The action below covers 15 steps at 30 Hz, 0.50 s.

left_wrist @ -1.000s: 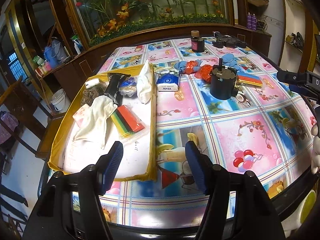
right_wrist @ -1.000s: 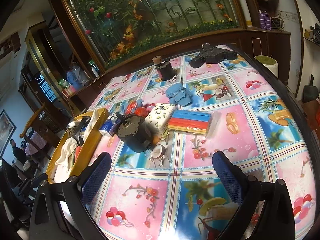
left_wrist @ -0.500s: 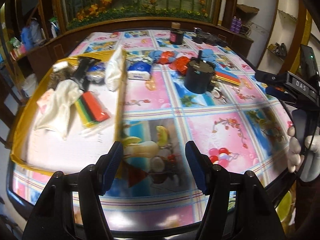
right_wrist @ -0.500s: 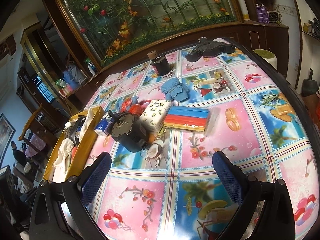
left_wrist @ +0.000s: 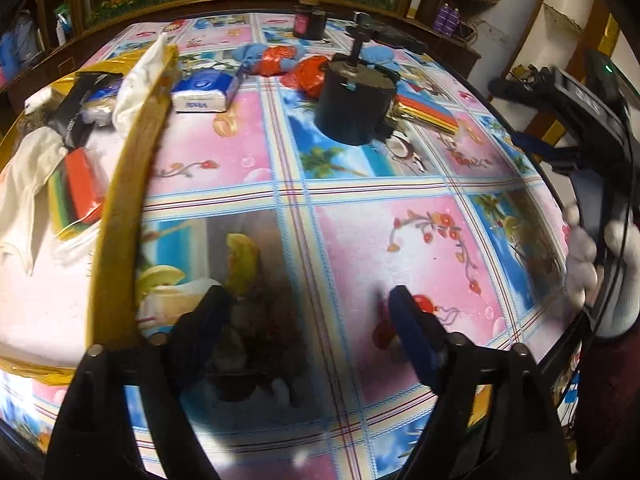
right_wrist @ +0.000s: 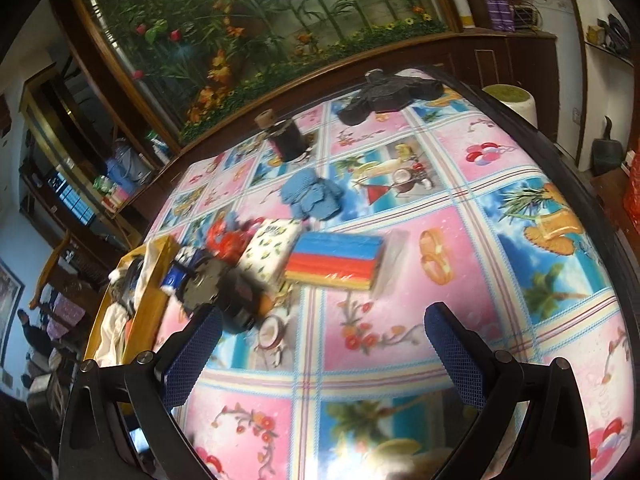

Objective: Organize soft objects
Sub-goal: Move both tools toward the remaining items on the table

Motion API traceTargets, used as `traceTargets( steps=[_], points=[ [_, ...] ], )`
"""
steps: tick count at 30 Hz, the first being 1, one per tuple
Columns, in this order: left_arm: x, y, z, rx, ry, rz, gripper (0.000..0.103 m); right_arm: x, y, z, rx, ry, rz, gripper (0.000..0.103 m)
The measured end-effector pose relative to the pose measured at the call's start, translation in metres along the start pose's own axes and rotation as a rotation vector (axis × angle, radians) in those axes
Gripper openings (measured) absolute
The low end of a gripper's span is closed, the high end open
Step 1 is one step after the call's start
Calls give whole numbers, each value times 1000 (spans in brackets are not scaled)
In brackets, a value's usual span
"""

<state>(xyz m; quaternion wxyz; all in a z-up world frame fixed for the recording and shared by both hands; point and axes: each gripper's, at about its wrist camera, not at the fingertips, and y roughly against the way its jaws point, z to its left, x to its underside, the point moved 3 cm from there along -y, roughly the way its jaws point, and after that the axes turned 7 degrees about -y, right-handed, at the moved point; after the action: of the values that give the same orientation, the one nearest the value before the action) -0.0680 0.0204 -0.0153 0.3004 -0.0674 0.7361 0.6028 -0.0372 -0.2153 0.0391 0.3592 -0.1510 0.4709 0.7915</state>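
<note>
My left gripper [left_wrist: 308, 312] is open and empty, low over the patterned tablecloth beside the yellow-rimmed tray [left_wrist: 128, 168]. The tray holds a white glove [left_wrist: 24, 176], a striped cloth pack [left_wrist: 76, 188] and other soft items. A blue tissue pack [left_wrist: 204, 92], red and blue cloths [left_wrist: 280, 58] and a rainbow cloth pack [left_wrist: 430, 114] lie farther off. My right gripper [right_wrist: 320, 334] is open and empty, facing the rainbow cloth pack [right_wrist: 336, 262], a patterned tissue pack [right_wrist: 276, 252] and a blue cloth [right_wrist: 312, 196]. It also shows at the right of the left wrist view [left_wrist: 560, 112].
A black cylinder [left_wrist: 354, 102] stands mid-table; it shows in the right wrist view [right_wrist: 228, 292] too. A dark jar [right_wrist: 286, 140] and a black device [right_wrist: 392, 92] sit at the far edge. The table edge curves close on the right [right_wrist: 600, 184].
My left gripper has moved forward and right, lower over the table, so the tray has slid to the left. My right gripper has moved closer to the rainbow pack.
</note>
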Motion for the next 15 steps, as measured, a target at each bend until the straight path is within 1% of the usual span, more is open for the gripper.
traceTargets(
  steps=[1,2,3,5,6,8,10,12,13,14,15],
  points=[
    [0,-1,-3,-3,-9,-2,93,-5,-3,-2,10,-11,0,102],
    [0,-2,-5,3,-18,-5,102,-12,-9,-3,28,-21,6,102],
    [1,-5,-9,16,-36,-6,103,-18,-14,-3,40,-28,13,102],
    [4,-10,-18,-48,-91,-17,103,-29,-25,-1,48,-49,24,102],
    [6,-13,-24,-83,-131,5,103,-36,-33,-1,39,-69,27,102],
    [6,-13,-31,-55,-171,26,103,-48,-48,1,12,-107,37,102],
    [5,-11,-32,-38,-172,46,103,-59,-66,0,-16,-147,37,102],
    [-4,-5,-26,47,-125,51,99,-63,-76,-2,-46,-163,25,102],
    [-12,2,-21,72,-103,29,99,-62,-80,-4,-57,-163,22,102],
    [-23,9,-17,69,-88,-3,99,-59,-85,-5,-56,-153,28,102],
    [-37,17,-10,41,-80,-43,99,-57,-89,-8,-47,-137,39,102]
  ],
)
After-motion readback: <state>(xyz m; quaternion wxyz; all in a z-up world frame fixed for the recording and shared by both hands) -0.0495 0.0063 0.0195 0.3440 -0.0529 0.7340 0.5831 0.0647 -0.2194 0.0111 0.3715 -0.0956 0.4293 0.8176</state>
